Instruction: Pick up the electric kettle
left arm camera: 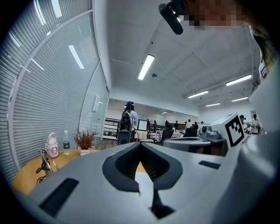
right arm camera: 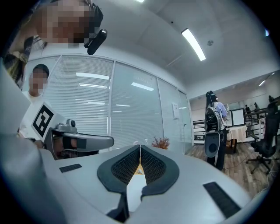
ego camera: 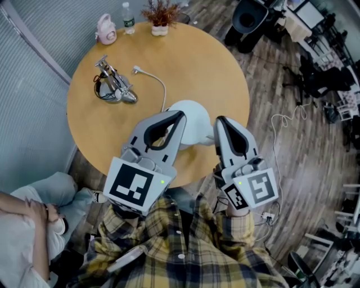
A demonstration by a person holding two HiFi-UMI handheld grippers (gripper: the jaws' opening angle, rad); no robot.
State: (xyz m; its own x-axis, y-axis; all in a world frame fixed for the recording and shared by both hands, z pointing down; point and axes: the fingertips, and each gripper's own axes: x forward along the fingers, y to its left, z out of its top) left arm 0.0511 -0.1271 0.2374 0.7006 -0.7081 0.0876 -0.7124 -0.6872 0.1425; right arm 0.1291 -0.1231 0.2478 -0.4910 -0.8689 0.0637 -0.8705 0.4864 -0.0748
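Note:
The white electric kettle (ego camera: 197, 121) stands on the round wooden table (ego camera: 214, 67), near its front edge. My left gripper (ego camera: 181, 115) lies over the kettle's left side and my right gripper (ego camera: 219, 120) is just beside its right side. Both point level across the table. The jaws of both are shut with nothing gripped between them. In the left gripper view, the left gripper's (left arm camera: 141, 144) tips meet, and a white patch shows below them. The right gripper (right arm camera: 140, 146) looks the same in its own view. Whether either gripper touches the kettle I cannot tell.
A white power cord (ego camera: 154, 76) runs from the kettle toward the table's middle. A metal tool with a black cable (ego camera: 115, 85) lies at the left. A pink jug (ego camera: 106, 29), a water bottle (ego camera: 128, 17) and a potted plant (ego camera: 160, 16) stand at the far edge. A seated person (ego camera: 28, 225) is lower left.

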